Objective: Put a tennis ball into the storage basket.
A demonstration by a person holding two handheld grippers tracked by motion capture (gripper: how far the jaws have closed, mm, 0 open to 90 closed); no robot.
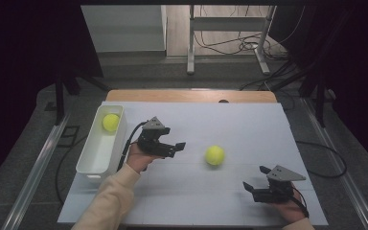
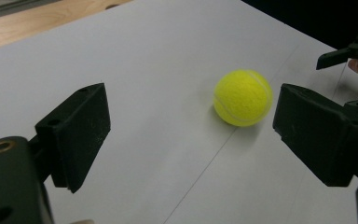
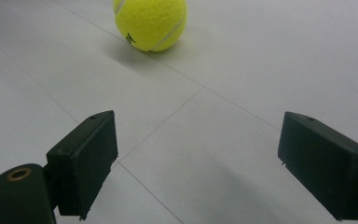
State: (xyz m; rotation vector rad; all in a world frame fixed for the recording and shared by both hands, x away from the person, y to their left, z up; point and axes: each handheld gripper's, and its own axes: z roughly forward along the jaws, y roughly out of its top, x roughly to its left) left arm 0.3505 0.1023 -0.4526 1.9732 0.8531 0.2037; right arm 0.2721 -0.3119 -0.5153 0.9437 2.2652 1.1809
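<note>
High view: fixed overhead, looks forward and down on the whole white table. Left gripper view: low, close to the surface, loose tennis ball near, at 1 o'clock. Right gripper view: also low, same ball at 11 o'clock. All three share that ball.

The yellow ball has a small black mark printed low on its side. It sits ahead of the right claw, a bit to its left. The mark is too tiny to read.
</note>
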